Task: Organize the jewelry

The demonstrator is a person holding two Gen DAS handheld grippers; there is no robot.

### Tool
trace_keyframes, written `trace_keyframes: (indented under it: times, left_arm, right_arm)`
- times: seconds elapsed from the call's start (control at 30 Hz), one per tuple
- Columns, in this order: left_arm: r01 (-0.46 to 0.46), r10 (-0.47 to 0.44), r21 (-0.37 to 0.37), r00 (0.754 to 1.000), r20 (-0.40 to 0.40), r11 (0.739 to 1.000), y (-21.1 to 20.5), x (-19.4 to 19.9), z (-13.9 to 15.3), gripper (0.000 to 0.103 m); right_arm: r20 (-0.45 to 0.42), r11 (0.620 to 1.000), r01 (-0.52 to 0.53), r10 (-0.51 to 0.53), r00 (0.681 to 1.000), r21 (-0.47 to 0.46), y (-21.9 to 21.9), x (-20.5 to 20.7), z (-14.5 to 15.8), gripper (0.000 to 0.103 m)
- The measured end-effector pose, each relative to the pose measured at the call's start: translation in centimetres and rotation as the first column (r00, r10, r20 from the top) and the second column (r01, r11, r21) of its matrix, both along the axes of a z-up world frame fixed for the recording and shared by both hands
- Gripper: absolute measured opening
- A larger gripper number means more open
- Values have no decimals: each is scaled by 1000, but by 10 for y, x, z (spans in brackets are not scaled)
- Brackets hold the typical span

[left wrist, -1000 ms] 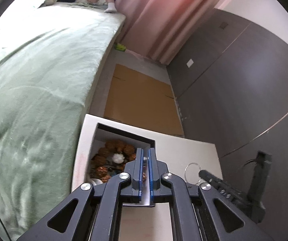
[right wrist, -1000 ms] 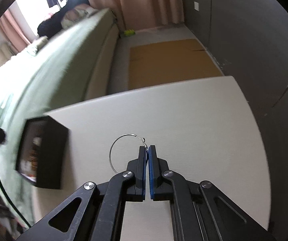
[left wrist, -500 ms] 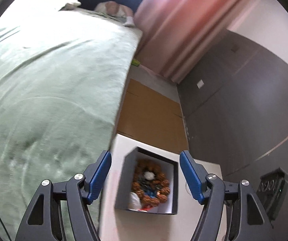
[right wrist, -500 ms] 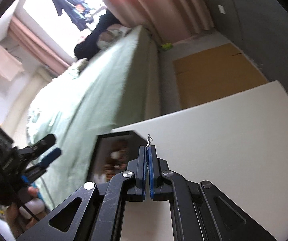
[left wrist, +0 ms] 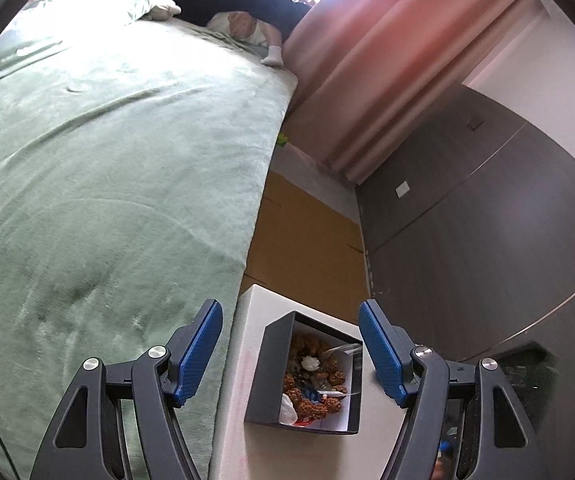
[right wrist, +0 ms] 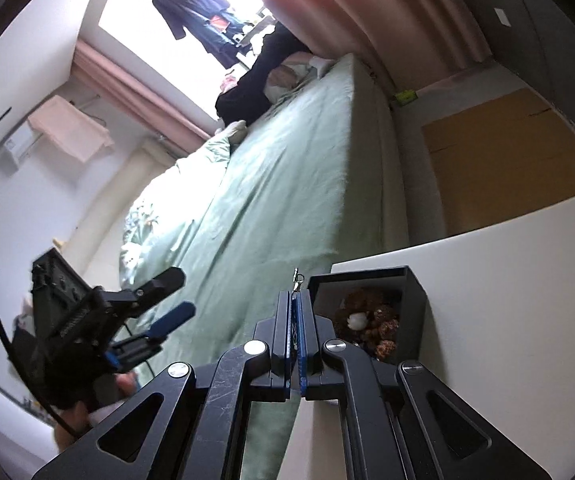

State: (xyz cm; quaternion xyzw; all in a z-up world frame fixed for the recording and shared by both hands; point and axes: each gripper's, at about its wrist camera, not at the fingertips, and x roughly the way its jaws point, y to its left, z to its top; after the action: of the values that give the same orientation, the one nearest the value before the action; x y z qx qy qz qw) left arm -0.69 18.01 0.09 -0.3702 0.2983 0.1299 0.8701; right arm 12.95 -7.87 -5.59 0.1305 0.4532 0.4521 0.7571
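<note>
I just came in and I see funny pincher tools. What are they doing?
Someone is tidying jewelry into a black box on a white table beside a bed. The right gripper is shut on a thin silver earring, held next to the box. The left gripper is open and holds nothing. Brown beads already lie inside.

Surface: white table (left wrist: 255, 304) beside a green bed (left wrist: 107, 184).
On it: open black box (left wrist: 265, 376) of jewelry, near the corner.

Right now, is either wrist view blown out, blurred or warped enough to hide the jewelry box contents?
Left wrist: box contents readable, fisheye bending at edges. Right wrist: window blown out, left gripper slightly smeared, box interior dim.
</note>
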Motion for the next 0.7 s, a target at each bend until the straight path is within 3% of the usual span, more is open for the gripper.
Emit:
trace_keyframes:
  times: [0.1, 0.23, 0.4, 0.7]
  left_arm:
    - [11, -12, 1, 999, 30, 1000, -2, -2, 4, 71]
    - [19, -20, 16, 999, 34, 1000, -7, -1, 8, 72]
    - [32, -32, 33, 999, 10, 999, -15, 2, 8, 72]
    - [86, -85, 113, 996, -6, 990, -49, 2, 13, 72]
  right_arm:
    - [-33, 992, 24, -28, 999, -124, 8, 5, -15, 37]
    - [7, 990, 60, -59, 998, -125, -6, 4, -6, 49]
    - [49, 987, 97, -92, 995, -125, -25, 1, 8, 56]
    - [68, 980, 136, -127, 990, -146, -57, -1, 23, 56]
